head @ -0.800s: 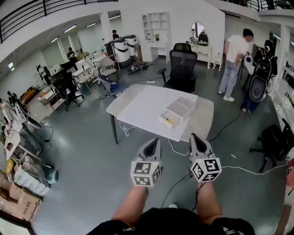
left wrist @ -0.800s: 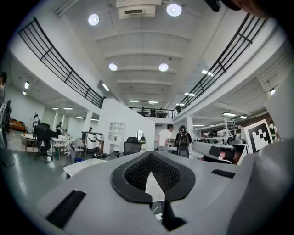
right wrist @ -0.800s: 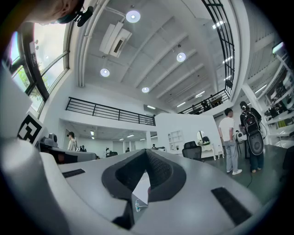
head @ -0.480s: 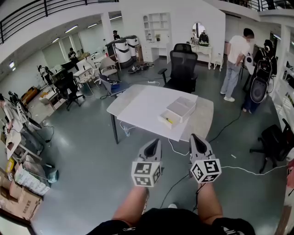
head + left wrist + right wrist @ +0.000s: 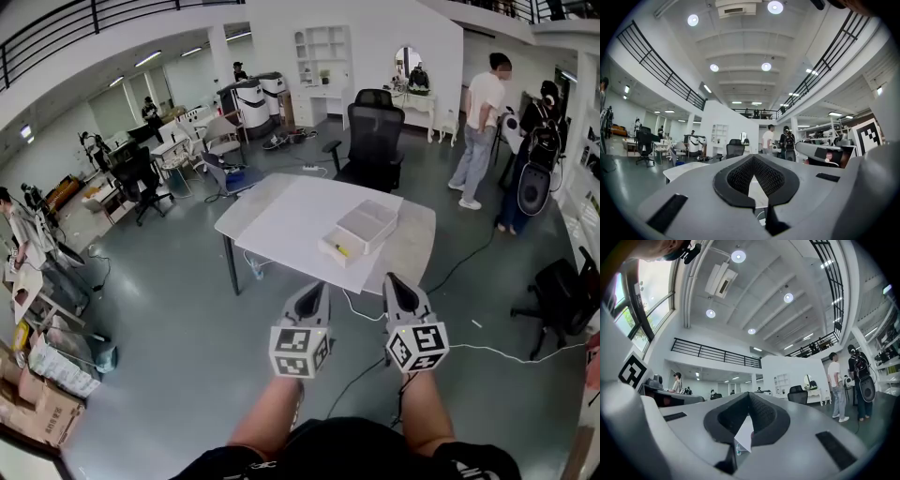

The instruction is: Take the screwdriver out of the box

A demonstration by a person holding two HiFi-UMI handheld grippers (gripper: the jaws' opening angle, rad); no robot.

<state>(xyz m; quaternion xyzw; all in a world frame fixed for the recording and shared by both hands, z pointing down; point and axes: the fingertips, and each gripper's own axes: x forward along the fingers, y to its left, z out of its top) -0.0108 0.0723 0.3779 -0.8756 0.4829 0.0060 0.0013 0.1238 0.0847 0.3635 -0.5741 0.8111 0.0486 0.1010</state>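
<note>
A white table stands a few steps ahead on the grey floor. Near its front edge sits a white box, and a small yellow screwdriver lies in its open front part. My left gripper and right gripper are held side by side in front of me, well short of the table. Both are shut with nothing between their jaws. In the left gripper view the left gripper points level at the table. In the right gripper view the right gripper tilts slightly upward.
A black office chair stands behind the table, another chair at the right. A white cable runs across the floor near my feet. A person stands at the back right. Cartons pile up at the lower left.
Both grippers keep their pose and stay shut. The view has drifted slightly toward the table, and the person at the back right has shifted a little.
</note>
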